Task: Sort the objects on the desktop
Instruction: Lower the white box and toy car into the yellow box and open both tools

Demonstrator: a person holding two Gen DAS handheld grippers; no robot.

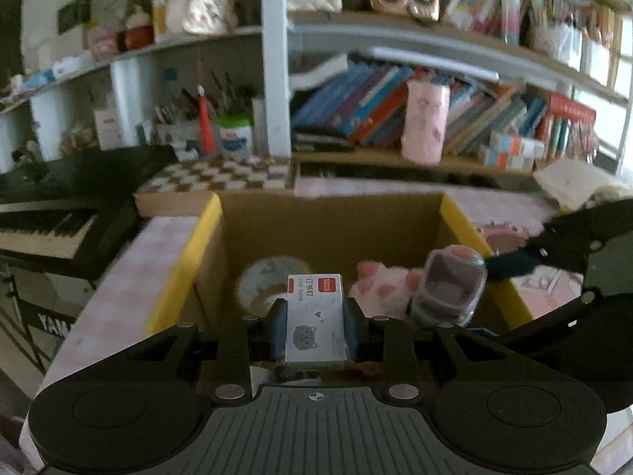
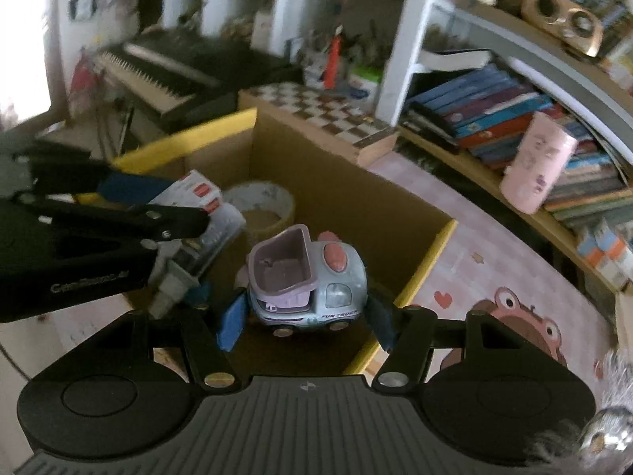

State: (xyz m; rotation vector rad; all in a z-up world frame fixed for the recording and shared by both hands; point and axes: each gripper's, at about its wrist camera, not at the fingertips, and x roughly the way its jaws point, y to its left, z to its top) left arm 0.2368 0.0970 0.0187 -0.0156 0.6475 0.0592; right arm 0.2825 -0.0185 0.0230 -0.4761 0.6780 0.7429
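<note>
I see a surface (image 2: 474,245) covered in a pink checked cloth with a cartoon animal print, pushed up against a crowded bookshelf (image 1: 435,118) of leaning books. A pink cup (image 1: 425,122) stands on the shelf ledge, a checkerboard (image 1: 221,178) lies behind the box, and a black keyboard piano (image 1: 51,221) sits off to the left.

An open cardboard box (image 1: 328,221) with yellow-edged flaps takes up the middle of the surface. Inside it lie a roll of tape (image 1: 265,277) and a pink paw-shaped plush (image 1: 379,289).

My left hand-held gripper (image 1: 315,316) is narrowed tight on a small staple box (image 1: 314,316) with a cat drawing, held over the box opening. My right hand-held gripper (image 2: 306,316) clamps a toy truck (image 2: 308,277), pale blue with a lilac tipper, also over the box, just beside the left one. Both views are blurred, so small print stays unreadable.
</note>
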